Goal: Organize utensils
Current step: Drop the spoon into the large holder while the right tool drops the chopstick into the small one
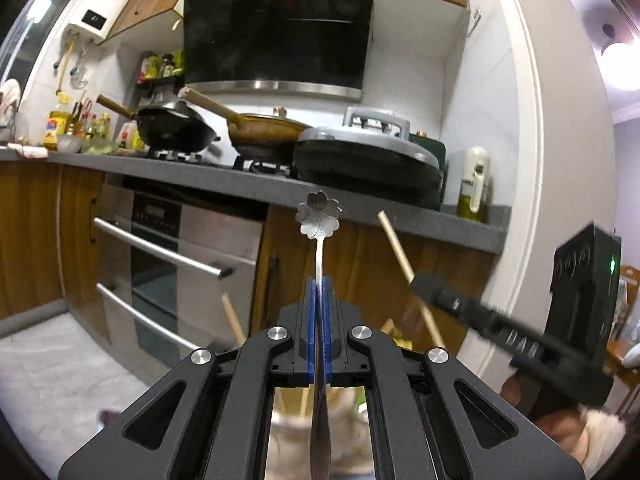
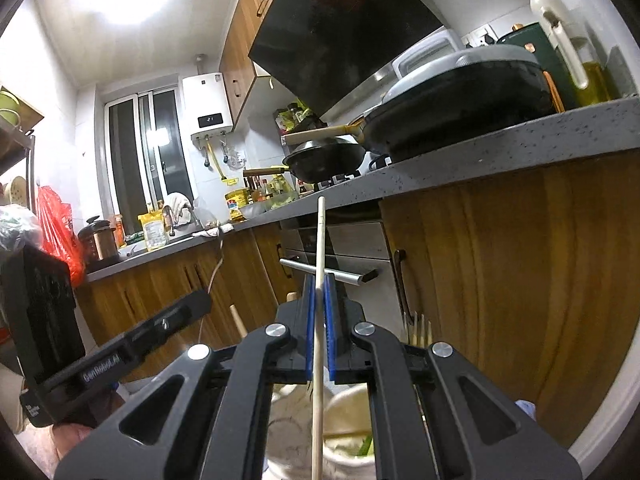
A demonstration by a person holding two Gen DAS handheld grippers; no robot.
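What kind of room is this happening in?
Most likely a home kitchen: woks sit on a gas stove under a black range hood, with a built-in oven below the grey countertop and oil bottles nearby.

On the countertop (image 1: 256,184), the wok (image 1: 176,130) sits left of the frying pan (image 1: 264,136); the oven (image 1: 168,264) stands below.

Both wrist cameras look upward, sharing the counter (image 1: 280,190) and hood (image 2: 340,28).
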